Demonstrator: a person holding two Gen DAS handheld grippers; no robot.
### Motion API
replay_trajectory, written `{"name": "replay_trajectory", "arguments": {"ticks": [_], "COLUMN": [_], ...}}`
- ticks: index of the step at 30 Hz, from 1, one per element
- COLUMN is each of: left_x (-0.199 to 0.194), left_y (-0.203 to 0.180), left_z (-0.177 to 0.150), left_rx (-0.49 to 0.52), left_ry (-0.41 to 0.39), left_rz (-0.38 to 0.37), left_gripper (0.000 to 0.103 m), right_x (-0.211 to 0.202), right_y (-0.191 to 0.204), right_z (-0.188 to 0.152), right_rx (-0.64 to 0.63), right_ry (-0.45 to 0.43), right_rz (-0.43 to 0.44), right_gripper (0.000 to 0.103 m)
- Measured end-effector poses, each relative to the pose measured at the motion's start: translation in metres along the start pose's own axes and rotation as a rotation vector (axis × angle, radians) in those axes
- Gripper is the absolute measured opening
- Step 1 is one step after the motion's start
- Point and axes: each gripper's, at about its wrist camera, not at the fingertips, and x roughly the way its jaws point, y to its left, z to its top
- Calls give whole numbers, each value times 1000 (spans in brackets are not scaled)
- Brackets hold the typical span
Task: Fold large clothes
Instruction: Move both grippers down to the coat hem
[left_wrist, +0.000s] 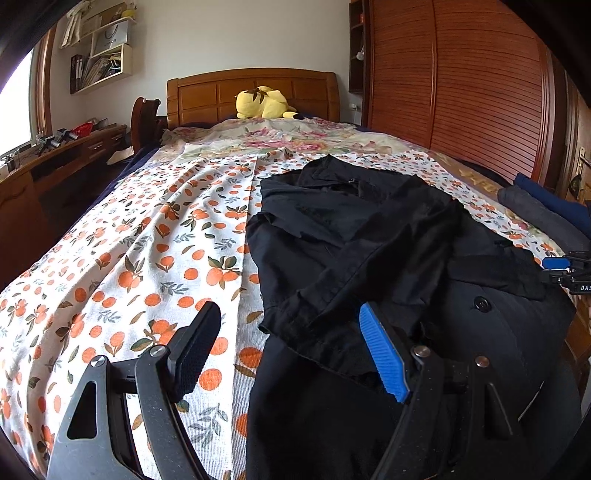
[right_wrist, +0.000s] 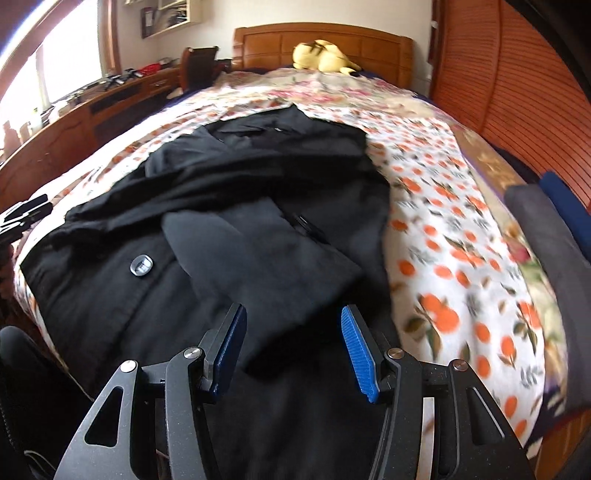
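Both grippers are held spread and empty above the near end of the bed, so no cloth is pinched at this moment. On the left gripper (left_wrist: 286, 343) the fingers are set wide apart, one over the orange-printed bedspread (left_wrist: 147, 258) and the other over the left edge of the black coat (left_wrist: 369, 240); that edge is thus straddled, which is judged a stance for seizing it. The right gripper (right_wrist: 293, 349) is also parted, poised low over the near part of the coat (right_wrist: 240, 206), just short of a loose flap laid across the front. The coat is spread lengthwise on the bed, its far end reaching toward the headboard (left_wrist: 251, 92), with sleeves already drawn inward over the body, so the fold is judged partly made. Two buttons are seen on the near panel, one pale (right_wrist: 141, 265) in the right wrist view. A yellow plush toy (left_wrist: 264, 103) is left at the far end, well apart from the work. Folded dark clothes (left_wrist: 546, 210) are stacked at the right edge of the bed, apparently kept aside so the middle stays free for folding. Motion blur is noted in the right wrist view.
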Motion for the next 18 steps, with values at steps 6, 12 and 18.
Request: {"name": "replay_trajectory", "arguments": {"ticks": [6,12,18], "left_x": [-5,-21,-32], "left_y": [-6,-17,-21], "left_z": [-17,-36,-48], "left_rx": [3,3,-30], "left_ry": [40,72,99], "left_rz": [44,72,60], "left_gripper": [78,78,78], "right_x": [-5,-12,-23], "right_y": [-10,-18,-27], "right_z": [-4,-18,-34], "right_rx": [17,27,34], "right_ry": [9,21,33], "right_rz": [-33,-36,-31], "right_gripper": [56,58,59]}}
